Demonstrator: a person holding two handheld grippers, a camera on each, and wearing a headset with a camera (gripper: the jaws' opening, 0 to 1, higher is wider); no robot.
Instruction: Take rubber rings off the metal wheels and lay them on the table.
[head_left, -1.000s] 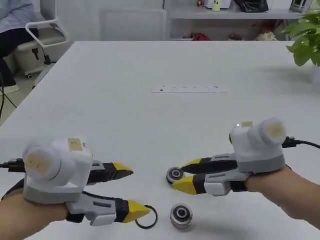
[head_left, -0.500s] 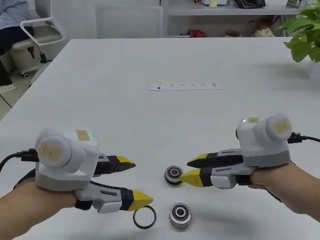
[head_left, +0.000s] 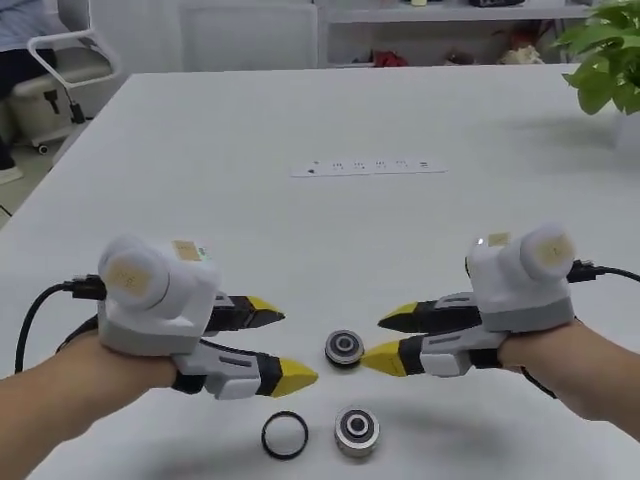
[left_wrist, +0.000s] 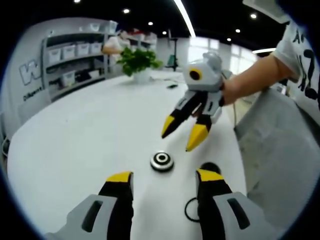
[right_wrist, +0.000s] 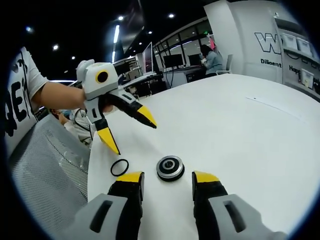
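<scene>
White tabletop (head_left: 250, 200) carries one wheel (head_left: 344, 347) between the left gripper (head_left: 296, 347) and the right gripper (head_left: 375, 341), which face each other with fingers spread and empty, while nearer lie a second wheel (head_left: 357, 430) and, just left of it, a loose black rubber ring (head_left: 284, 435).

left gripper (head_left: 295, 347) and right gripper (head_left: 376, 341) face inward, jaws parted.
</scene>
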